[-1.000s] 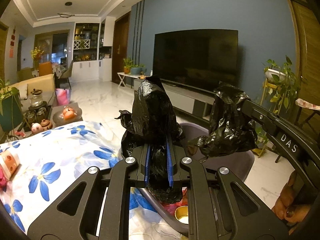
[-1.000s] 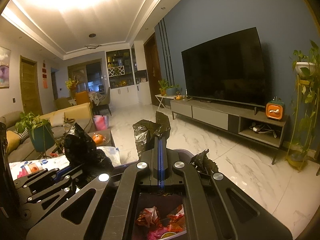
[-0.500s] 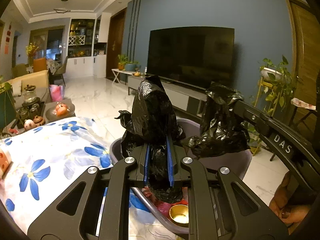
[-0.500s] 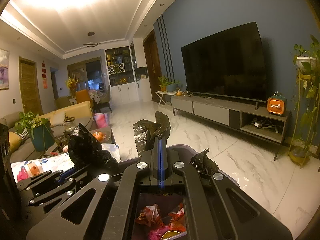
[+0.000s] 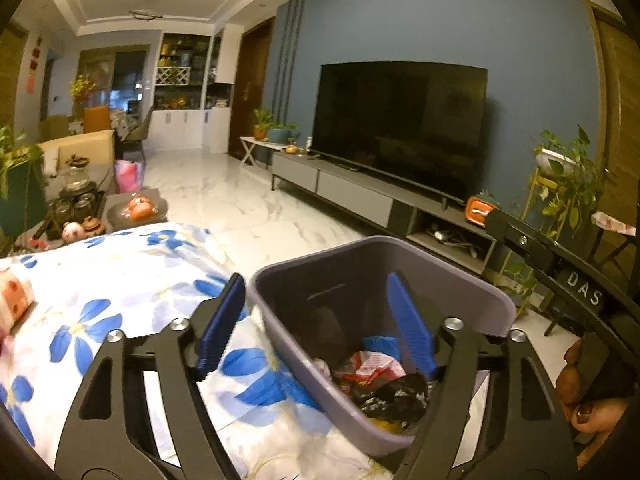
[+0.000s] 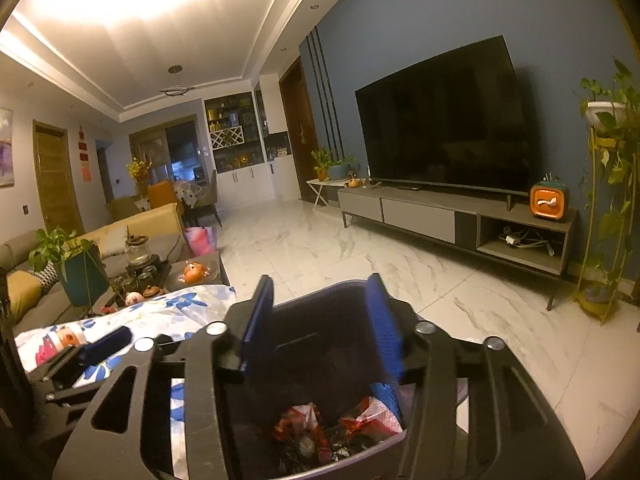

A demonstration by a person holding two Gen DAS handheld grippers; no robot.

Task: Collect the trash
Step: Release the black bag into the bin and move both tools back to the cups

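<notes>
A grey-purple trash bin (image 5: pixel 460 284) stands beside the floral-cloth table (image 5: pixel 120 280). Inside lie red wrappers (image 5: pixel 376 364) and a crumpled black plastic bag (image 5: pixel 392 398). My left gripper (image 5: pixel 316 320) is open and empty, its jaws straddling the bin's near left rim. My right gripper (image 6: pixel 320 316) is open and empty right above the bin (image 6: pixel 320 320), with the wrappers (image 6: pixel 304 420) below it. The right gripper's arm (image 5: pixel 560 268) shows at the right of the left wrist view.
A TV (image 6: pixel 444 120) on a low console (image 6: pixel 460 220) lines the blue wall. Plant stand (image 6: pixel 608 200) at right. A tea set and fruit plate (image 6: pixel 196 272) sit on the coffee table; sofa (image 6: pixel 132 232) at left. Marble floor (image 6: pixel 360 256) lies between.
Both grippers opened and let go of the black bag edges they held. The bag has dropped down into the bin.
</notes>
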